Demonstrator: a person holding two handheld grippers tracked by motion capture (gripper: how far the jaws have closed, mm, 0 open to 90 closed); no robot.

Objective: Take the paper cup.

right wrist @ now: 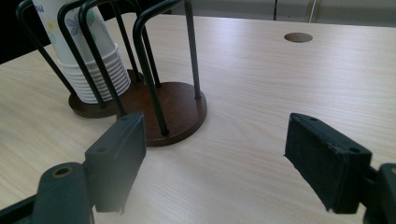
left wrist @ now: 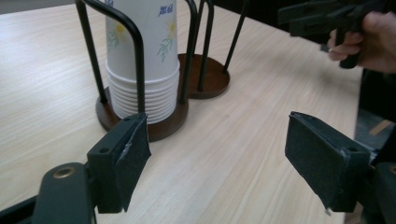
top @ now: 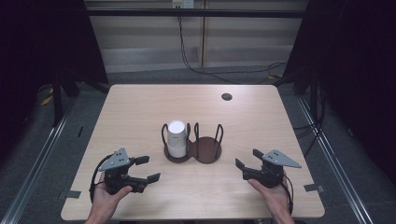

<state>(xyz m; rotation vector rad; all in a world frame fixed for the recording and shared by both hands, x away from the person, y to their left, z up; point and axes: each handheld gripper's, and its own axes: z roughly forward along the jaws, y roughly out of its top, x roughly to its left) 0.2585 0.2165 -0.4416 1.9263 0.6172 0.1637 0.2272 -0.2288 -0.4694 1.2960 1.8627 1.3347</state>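
Standing in a wire-hooped wooden holder (top: 205,150), ribbed paper cups (top: 177,138) face both gaping hand-held grippers (top: 145,169) (top: 248,164).

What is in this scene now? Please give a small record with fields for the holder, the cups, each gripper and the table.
holder: dark two-ring cup holder with wire loops, near the table's middle
cups: stack of white paper cups, upside down, in the holder's left ring; right ring empty
left gripper: left gripper open, holding nothing, apart from the holder
right gripper: right gripper open, holding nothing, apart from the holder
table: light wooden table with a round hole at the far side
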